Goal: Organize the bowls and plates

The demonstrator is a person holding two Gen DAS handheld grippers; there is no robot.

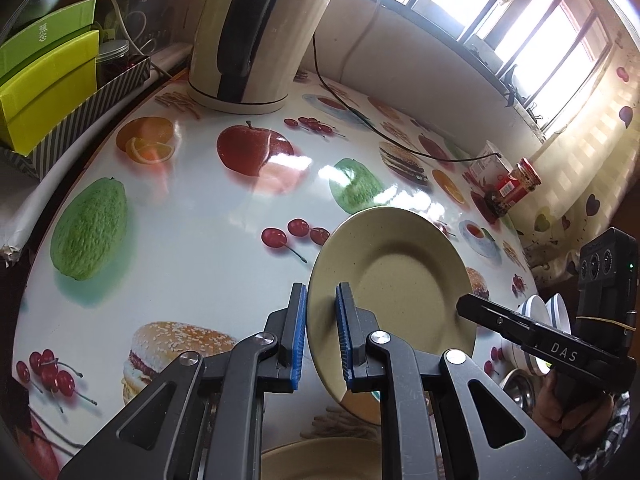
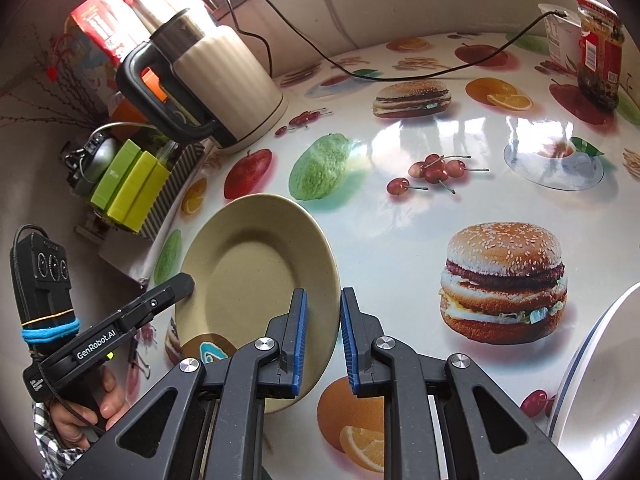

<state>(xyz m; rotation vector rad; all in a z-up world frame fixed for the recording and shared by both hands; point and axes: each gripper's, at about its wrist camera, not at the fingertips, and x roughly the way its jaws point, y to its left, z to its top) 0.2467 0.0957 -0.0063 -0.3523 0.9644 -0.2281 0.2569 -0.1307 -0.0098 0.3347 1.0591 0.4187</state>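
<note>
A beige plate (image 1: 404,280) is held tilted above the fruit-print table (image 1: 208,208). My left gripper (image 1: 322,336) has its blue pads either side of the plate's left rim, shut on it. In the right wrist view the same plate (image 2: 256,276) shows, and my right gripper (image 2: 323,340) straddles its right rim with a gap at the right pad. A second beige plate (image 1: 320,460) lies below at the bottom edge. White bowls with blue rims (image 1: 544,312) stand at the right, and one (image 2: 600,376) shows in the right wrist view.
A cream electric kettle (image 1: 256,40) with a black cord stands at the back. Green boxes in a striped tray (image 1: 52,92) sit at the left. A red jar (image 1: 520,184) and a carton stand near the window. A steel bowl (image 1: 520,392) sits low right.
</note>
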